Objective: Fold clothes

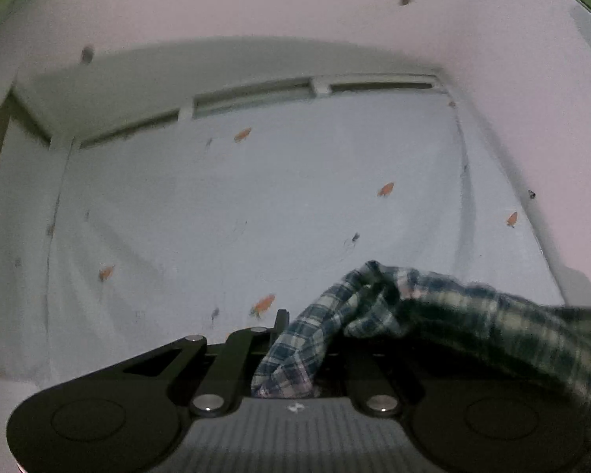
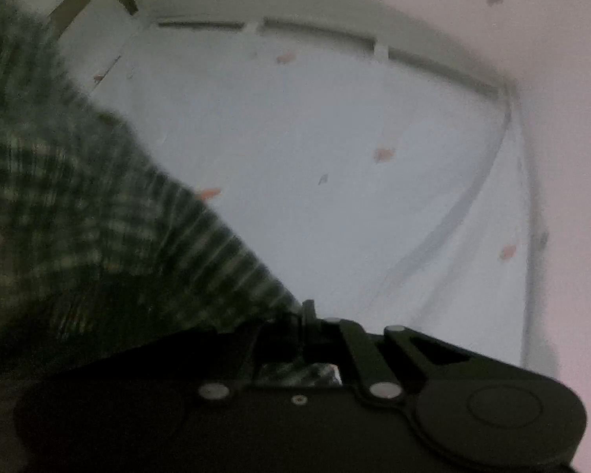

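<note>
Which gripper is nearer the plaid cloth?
Neither: both grip it. The left gripper is shut on the plaid cloth, which trails off to its right. The right gripper is shut on the same cloth, which spreads to its left.

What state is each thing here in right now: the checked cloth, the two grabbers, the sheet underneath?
Plaid garment: bunched, lifted off the sheet, held at both ends.
Left gripper: fingers shut on the garment.
Right gripper: fingers shut on the garment.
Sheet: spread out, creased along its right side.
</note>
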Available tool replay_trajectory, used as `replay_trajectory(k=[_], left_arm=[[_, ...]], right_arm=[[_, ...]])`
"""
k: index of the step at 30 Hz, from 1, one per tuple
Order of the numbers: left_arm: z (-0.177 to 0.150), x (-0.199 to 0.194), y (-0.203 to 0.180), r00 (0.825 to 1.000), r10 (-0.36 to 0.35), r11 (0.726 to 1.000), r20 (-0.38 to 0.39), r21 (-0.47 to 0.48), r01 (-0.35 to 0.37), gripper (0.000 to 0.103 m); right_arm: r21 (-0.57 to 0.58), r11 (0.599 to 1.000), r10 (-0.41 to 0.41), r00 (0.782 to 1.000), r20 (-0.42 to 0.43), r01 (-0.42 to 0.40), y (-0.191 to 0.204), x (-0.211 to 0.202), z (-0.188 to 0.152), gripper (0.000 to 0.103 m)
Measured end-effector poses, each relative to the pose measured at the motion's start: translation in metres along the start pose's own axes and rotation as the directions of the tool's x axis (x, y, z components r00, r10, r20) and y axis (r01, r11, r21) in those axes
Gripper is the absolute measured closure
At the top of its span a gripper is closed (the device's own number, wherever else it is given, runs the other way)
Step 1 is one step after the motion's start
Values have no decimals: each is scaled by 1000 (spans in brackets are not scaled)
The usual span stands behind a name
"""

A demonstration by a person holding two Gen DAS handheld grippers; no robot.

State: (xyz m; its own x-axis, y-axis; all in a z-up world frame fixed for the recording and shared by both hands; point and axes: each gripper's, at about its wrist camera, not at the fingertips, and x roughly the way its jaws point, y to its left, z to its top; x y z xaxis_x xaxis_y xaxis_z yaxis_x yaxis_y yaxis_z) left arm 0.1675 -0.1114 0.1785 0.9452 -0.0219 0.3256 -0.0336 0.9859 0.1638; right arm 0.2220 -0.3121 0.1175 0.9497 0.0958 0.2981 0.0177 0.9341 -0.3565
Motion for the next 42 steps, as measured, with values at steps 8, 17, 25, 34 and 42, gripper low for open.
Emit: replay_trajectory(k=[8,17,25,34,42], left_arm=[[50,-54,16,976,-2,1000,216,-2,2,96],[57,-101,-6,972,13,998,234,50,-26,99],[65,-101,-9,979,-46,999,200,13,44,99],[0,-16,-14,989,-109,993,-98,-53,104,99],[-122,123,-8,921,-177,979,-347,-155,129,99]], right_arm=[[-95,972,-171,919,355,217,-34,-69,92,101],[-52,986,-127,924,361,156,-59,-108,86,102],[13,999,-42,942,332,40,-83,-104,77,102],[26,1000,-17,999,49,15,-68,-29,11,101],[-100,995,-36,977,-211,15,-11,96,-86,101]])
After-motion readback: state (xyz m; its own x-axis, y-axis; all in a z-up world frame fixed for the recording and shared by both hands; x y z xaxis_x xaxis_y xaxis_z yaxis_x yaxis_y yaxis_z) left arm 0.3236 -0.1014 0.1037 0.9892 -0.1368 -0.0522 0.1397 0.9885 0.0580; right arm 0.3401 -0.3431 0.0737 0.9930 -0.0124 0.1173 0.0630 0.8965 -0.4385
